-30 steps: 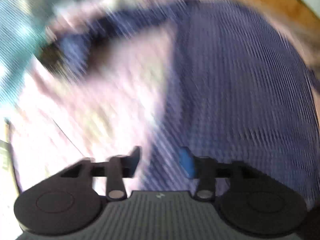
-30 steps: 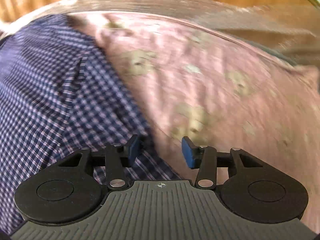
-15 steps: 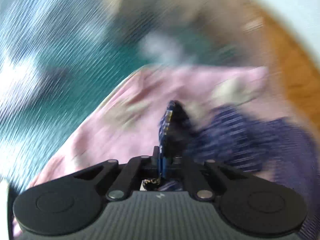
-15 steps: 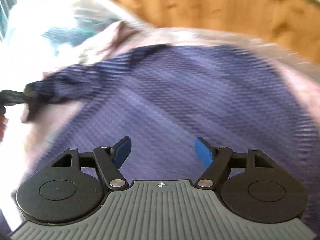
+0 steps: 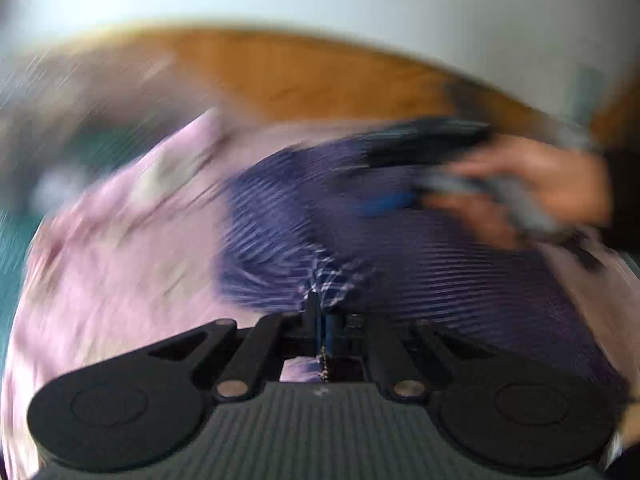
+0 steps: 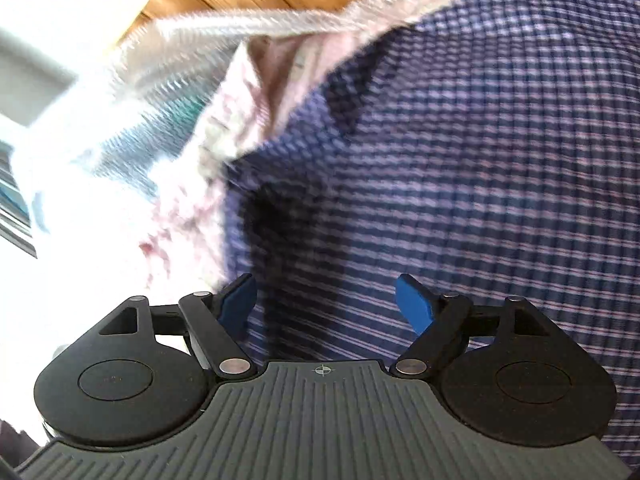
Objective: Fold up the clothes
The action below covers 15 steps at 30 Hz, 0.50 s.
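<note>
My left claw swung round since half second ago, pinched tight on blue checked shirt. Shirt lies on pink sheet, stretching far-right. My right claw wide, nothing in it, shirt right ahead.

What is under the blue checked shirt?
A pink cloth lies under the blue checked shirt and sticks out on its sides. The left tool pinches the shirt's edge. Whatever sits beneath the shirt's middle is covered.
</note>
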Available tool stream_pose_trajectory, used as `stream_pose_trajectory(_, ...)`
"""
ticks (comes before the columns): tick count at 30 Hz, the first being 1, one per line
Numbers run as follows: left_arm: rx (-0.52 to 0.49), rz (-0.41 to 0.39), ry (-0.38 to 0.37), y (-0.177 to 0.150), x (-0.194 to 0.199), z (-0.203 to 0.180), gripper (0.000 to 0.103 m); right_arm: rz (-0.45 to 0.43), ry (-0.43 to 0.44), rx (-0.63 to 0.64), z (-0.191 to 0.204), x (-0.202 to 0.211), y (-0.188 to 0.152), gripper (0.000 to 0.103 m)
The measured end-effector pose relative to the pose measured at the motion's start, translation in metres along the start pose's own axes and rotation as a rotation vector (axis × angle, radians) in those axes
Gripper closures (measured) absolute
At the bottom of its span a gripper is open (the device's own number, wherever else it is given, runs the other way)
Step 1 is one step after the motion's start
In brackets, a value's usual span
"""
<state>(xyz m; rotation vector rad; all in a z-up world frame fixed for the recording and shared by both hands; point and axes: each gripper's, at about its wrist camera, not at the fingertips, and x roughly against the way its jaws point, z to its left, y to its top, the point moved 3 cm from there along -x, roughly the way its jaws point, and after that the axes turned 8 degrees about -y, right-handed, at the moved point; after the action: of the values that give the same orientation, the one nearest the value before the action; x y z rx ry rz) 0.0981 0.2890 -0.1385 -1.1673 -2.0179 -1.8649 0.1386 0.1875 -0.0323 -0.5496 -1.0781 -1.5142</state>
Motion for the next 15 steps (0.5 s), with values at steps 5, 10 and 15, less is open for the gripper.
stream_pose_trajectory(5,-0.096,0.141,-0.141,-0.035,-0.019,-0.043,0.101,-0.019,-0.075,-0.006,-0.009,0.005,-0.007,0.017)
stream_pose_trajectory(10,0.049,0.213,-0.146,-0.063,-0.027,-0.032,0.1,-0.039,-0.149,-0.011,-0.017,0.01,-0.014,0.017)
stream_pose_trajectory(15,0.033,0.192,-0.164,-0.051,-0.02,-0.036,0.101,-0.098,-0.102,-0.07,-0.01,0.01,-0.007,0.014)
